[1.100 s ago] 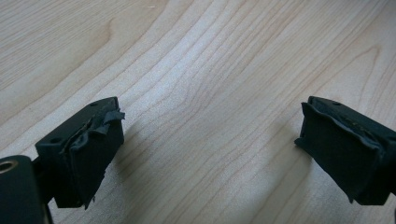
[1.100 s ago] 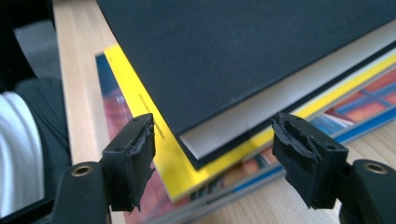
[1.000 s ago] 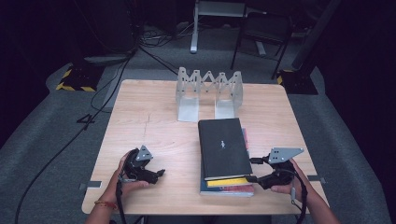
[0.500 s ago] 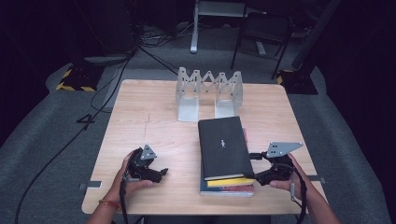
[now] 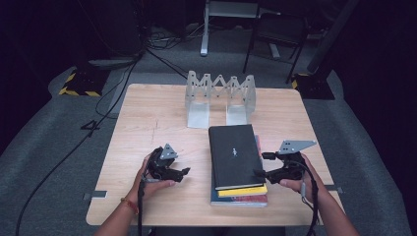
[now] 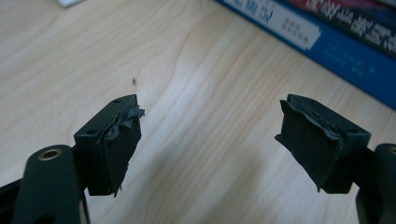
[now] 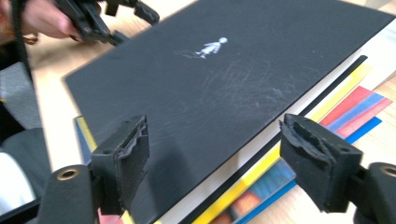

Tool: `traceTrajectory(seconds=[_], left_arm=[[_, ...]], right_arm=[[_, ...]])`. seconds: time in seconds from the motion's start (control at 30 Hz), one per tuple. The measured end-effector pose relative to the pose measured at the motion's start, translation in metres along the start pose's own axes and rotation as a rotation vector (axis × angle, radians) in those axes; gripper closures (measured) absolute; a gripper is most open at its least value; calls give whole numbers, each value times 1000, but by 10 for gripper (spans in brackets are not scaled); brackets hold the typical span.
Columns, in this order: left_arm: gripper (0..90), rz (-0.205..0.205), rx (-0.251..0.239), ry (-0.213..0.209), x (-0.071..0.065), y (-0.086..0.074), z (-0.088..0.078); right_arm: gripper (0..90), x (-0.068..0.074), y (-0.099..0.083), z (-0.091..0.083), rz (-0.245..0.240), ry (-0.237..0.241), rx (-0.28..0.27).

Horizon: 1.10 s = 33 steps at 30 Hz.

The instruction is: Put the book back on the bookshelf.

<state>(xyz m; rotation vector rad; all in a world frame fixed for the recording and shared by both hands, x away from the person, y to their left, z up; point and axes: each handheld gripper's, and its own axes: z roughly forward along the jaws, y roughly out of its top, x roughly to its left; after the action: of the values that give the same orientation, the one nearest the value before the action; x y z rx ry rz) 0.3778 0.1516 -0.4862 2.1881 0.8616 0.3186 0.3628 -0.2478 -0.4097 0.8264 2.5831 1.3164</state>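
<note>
Since the earlier frames the left gripper (image 5: 178, 172) has shifted a little toward the book stack, its jaws having just been closing somewhat with nothing between them, while the right gripper (image 5: 261, 164) has crept closer to the stack's right edge with its jaws widening. Both now stand released: in the left gripper view the two black pads (image 6: 116, 140) hang apart over bare wood of the table (image 5: 147, 118), and the blue book's spine (image 6: 327, 42) lies beyond them. In the right gripper view the pads (image 7: 320, 158) are spread over the edge of the black hardcover book (image 5: 233, 155), touching nothing. That book tops the stack near the table's front, resting on a yellow book (image 5: 243, 191) and a blue book (image 5: 238, 200). A metal folding book rack (image 5: 220, 96) stands behind, well apart.
</note>
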Motion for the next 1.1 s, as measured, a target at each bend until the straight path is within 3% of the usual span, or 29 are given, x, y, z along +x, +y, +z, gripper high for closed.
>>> traceTrajectory(seconds=[0.2, 0.3, 0.4, 0.47, 0.67, 0.73, 0.9, 1.0, 1.1], left_arm=[[223, 2, -29, -2, 1, 25, 16], [229, 48, -2, 24, 0, 35, 28], [237, 53, -28, 28, 0, 43, 36], [234, 58, -21, 21, 0, 49, 41], [250, 35, -54, 13, 3, 62, 53], [264, 20, -78, 20, 6, 66, 54], [277, 10, -62, 43, 8, 71, 58], [302, 16, -78, 55, 11, 72, 60], [311, -36, -88, 36, 19, 73, 65]], right_arm=[[100, -11, 5, 19, 24, 21, 3], [71, -19, 6, 27, 66, 63, 10], [8, -26, 8, 34, 89, 87, 29], [2, -27, 11, 40, 92, 103, 29], [14, -26, 17, 43, 78, 88, 48], [25, -26, 17, 42, 75, 84, 49], [43, -23, 18, 40, 63, 66, 43], [50, -22, 18, 38, 48, 60, 36], [74, -23, 16, 37, 45, 68, 9]])
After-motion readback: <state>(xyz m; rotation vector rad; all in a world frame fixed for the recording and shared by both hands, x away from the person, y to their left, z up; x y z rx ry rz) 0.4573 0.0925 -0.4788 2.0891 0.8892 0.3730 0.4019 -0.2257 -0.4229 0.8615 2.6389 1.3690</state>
